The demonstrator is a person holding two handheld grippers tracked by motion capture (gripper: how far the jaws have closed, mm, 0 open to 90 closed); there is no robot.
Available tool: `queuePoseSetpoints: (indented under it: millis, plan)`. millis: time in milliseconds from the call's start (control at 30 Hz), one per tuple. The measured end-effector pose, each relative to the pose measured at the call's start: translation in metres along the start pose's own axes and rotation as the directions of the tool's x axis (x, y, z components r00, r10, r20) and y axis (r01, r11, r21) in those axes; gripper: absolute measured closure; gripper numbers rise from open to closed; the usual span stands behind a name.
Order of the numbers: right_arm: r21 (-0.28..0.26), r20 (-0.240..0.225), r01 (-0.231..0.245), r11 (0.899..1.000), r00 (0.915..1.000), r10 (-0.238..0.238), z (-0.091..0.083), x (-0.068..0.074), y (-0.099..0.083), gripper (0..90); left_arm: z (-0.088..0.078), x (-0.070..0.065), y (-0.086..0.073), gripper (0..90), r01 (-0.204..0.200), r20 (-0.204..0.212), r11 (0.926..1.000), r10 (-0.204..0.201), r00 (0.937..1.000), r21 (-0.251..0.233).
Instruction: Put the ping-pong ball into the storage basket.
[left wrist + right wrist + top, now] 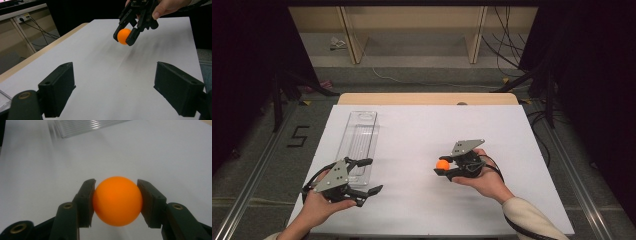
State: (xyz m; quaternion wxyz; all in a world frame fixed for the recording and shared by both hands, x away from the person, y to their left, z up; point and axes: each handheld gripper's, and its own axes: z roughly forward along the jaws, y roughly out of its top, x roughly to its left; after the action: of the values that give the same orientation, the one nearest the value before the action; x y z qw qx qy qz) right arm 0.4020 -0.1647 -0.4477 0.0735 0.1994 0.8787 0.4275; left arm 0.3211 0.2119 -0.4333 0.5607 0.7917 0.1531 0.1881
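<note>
While the right gripper [443, 167] squeezes the orange ball [442, 164] above the white table [422, 135], to the right of the clear tray [358, 145], and the left gripper [371, 176] waits wide open, the smooth ball could pop out and roll away.

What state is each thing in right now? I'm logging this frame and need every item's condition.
orange ball: clamped between the jaws, lifted off the table.
right gripper: shut on the ball.
left gripper: open, nothing between its jaws.
clear tray: lying flat on the table, looks empty, untouched.
white table: bare around the grippers.
</note>
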Motion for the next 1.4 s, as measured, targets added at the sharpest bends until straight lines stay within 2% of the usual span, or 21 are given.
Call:
queuePoseSetpoints:
  millis: [1400]
  plan:
    - [-0.012, -0.008, -0.008, 1.0, 0.9999, 0.008, 0.022, -0.007, 0.014, 51.4, 0.0, 0.0, 0.0, 16.2, -0.002, 0.002, 1.0, 0.002, 1.0, 0.0]
